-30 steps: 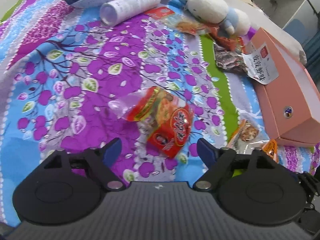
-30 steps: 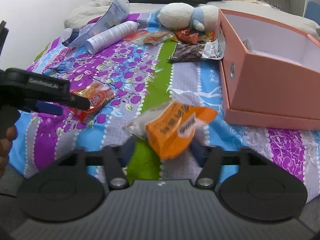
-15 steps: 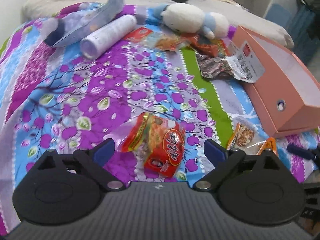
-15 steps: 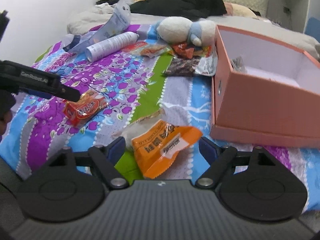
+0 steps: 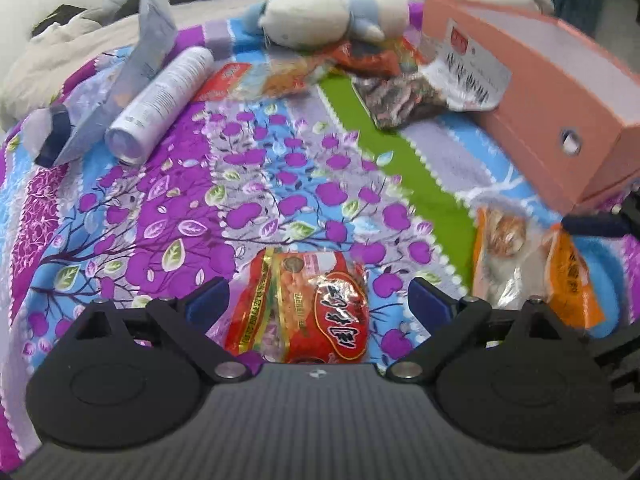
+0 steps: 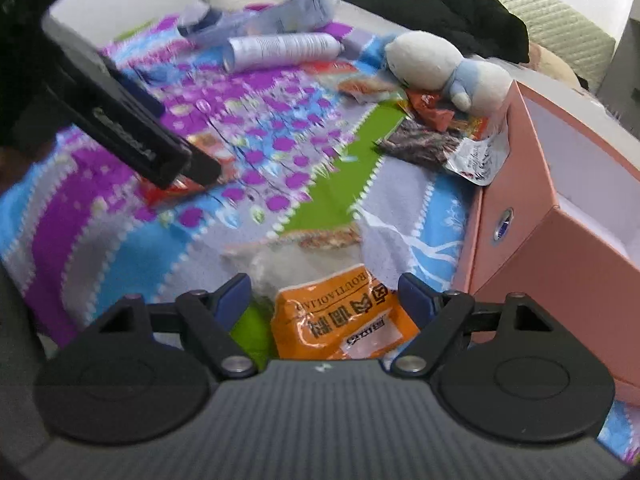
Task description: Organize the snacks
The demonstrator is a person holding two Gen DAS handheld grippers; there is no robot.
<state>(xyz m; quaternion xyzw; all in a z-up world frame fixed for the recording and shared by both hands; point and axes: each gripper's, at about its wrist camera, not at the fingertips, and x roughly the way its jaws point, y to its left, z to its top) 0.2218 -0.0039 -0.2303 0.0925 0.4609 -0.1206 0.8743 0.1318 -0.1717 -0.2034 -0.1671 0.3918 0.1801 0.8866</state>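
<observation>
A red snack packet [image 5: 316, 308] lies flat on the patterned bedspread [image 5: 248, 184], between the wide-apart fingers of my left gripper [image 5: 318, 300], which is open with gaps on both sides of it. An orange snack packet [image 6: 344, 320] with a clear end lies between the fingers of my right gripper [image 6: 326, 292], also open, the pads not pressing on it. The open pink box [image 6: 520, 208] stands just right of that packet. In the right wrist view my left gripper [image 6: 200, 168] hangs over the red packet [image 6: 208, 148].
Further back lie a dark snack bag [image 5: 400, 100], more packets [image 5: 276, 76], a plush toy [image 5: 320, 12], a white tube [image 5: 160, 100] and a pale pouch [image 5: 132, 76]. Black clothes [image 6: 440, 12] are heaped behind. The bed edge runs just under both grippers.
Both pairs of jaws have spread wider around their packets. Both views have rolled and shifted, and each packet now sits lower, nearer the gripper body. The orange packet lies flatter on the bed.
</observation>
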